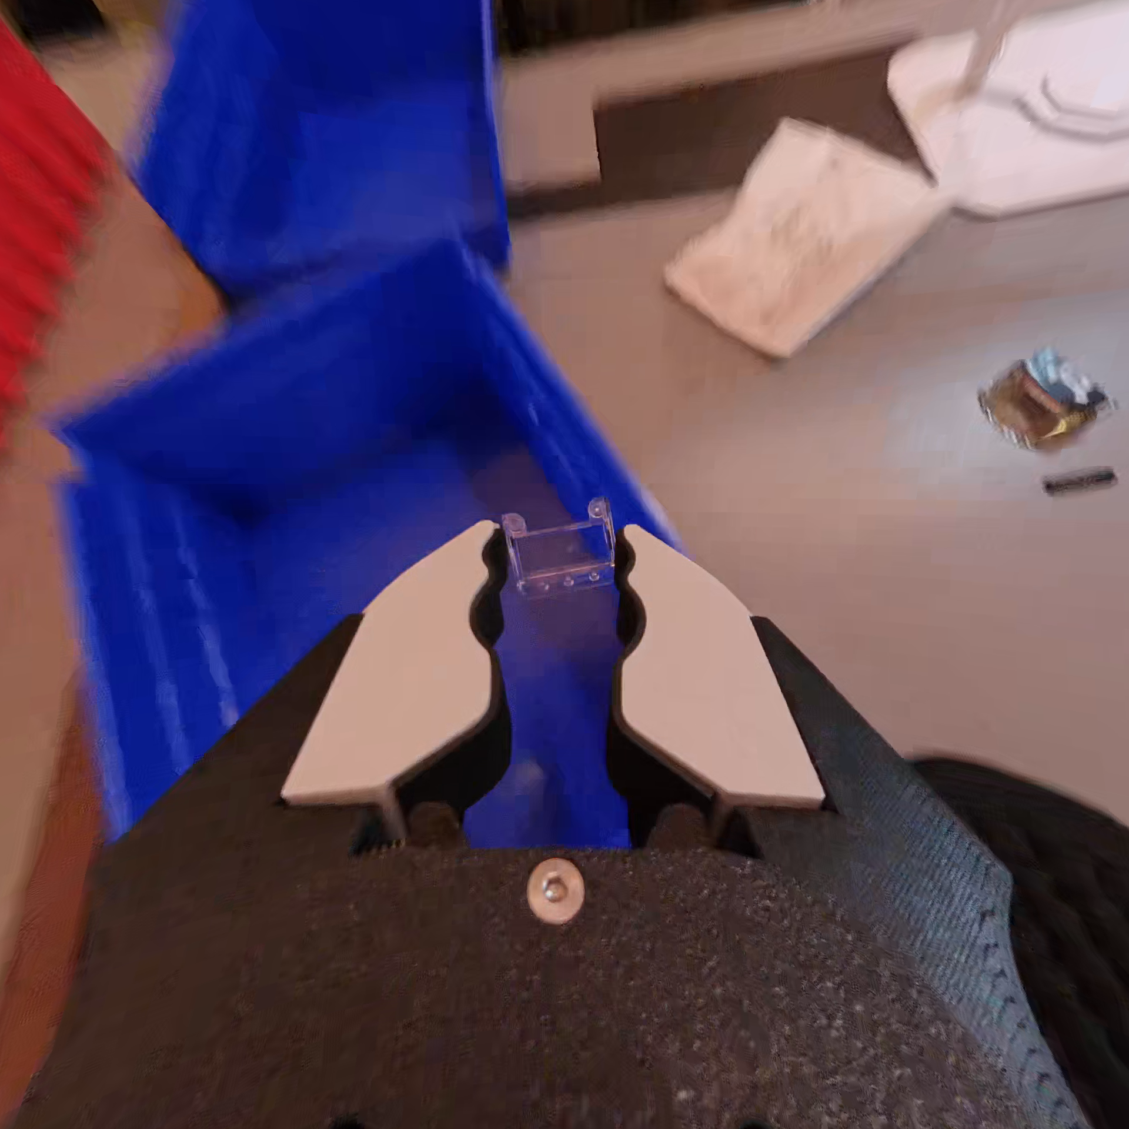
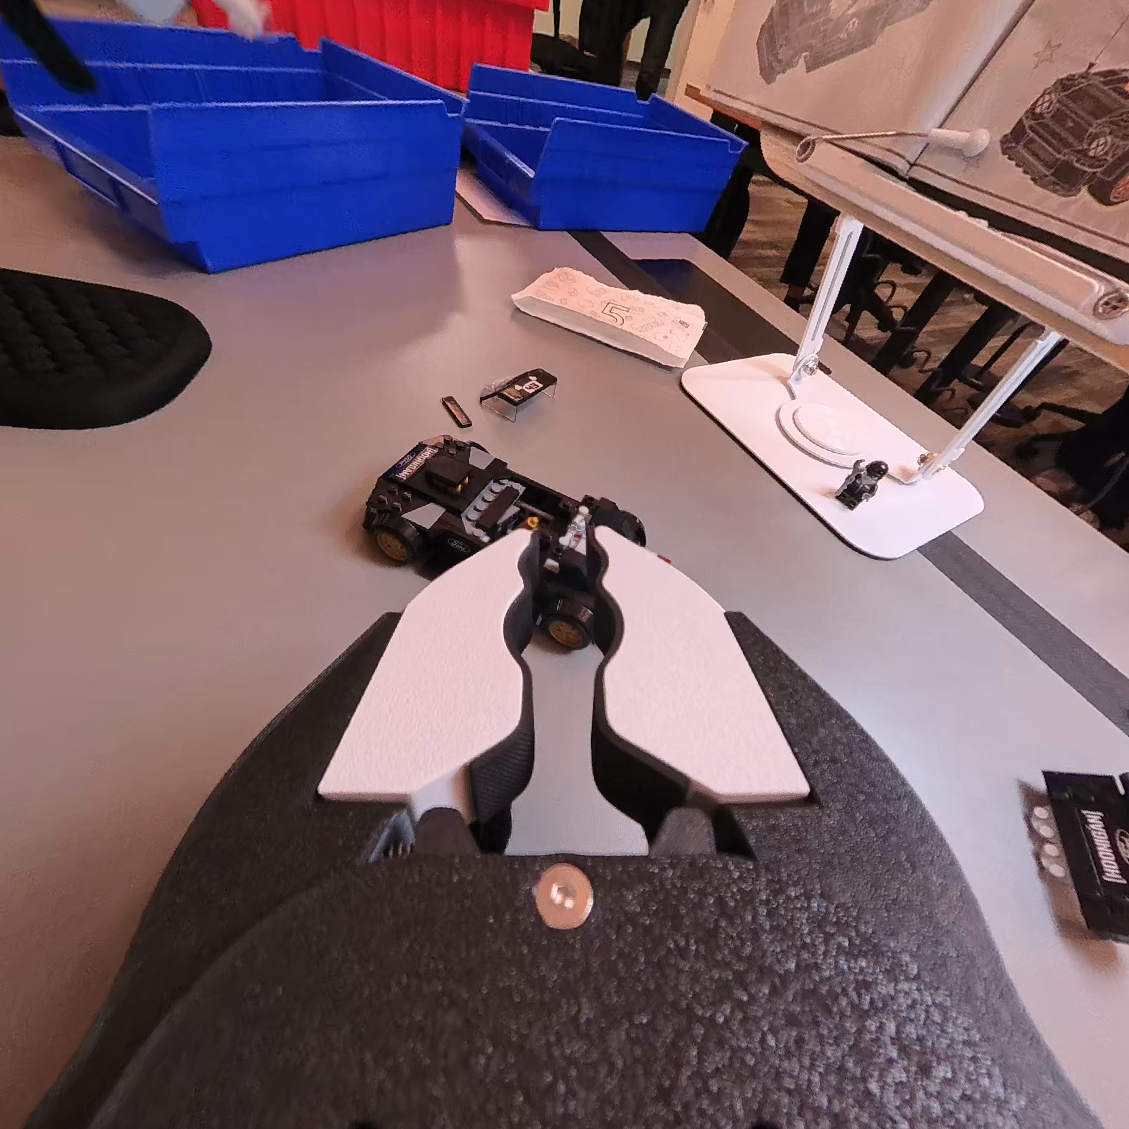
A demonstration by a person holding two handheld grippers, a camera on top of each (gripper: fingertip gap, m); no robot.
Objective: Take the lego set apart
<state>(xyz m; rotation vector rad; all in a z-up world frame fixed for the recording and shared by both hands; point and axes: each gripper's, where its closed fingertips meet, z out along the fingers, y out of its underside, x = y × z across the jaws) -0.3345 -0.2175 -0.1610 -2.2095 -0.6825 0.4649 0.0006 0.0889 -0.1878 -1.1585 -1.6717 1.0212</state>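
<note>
Blue bin (image 1: 293, 427) behind clear piece (image 1: 559, 553), left only.

Printed markings show on the car (image 2: 464, 501), paper bag (image 2: 611, 317) and black plate (image 2: 1093, 855).

The left wrist view looks forward and down along its own fingers from close above a blue bin (image 1: 317, 391), its surroundings smeared by blur. The right wrist view sits low over the grey table (image 2: 256, 464), facing across it toward two blue bins (image 2: 293, 159) at the far edge, with the lego car (image 2: 464, 507) near its fingertips. Both views share the bins, the tabletop, the white paper bag (image 1: 800, 238) (image 2: 617, 317) and the white stand base (image 2: 831, 452).
</note>
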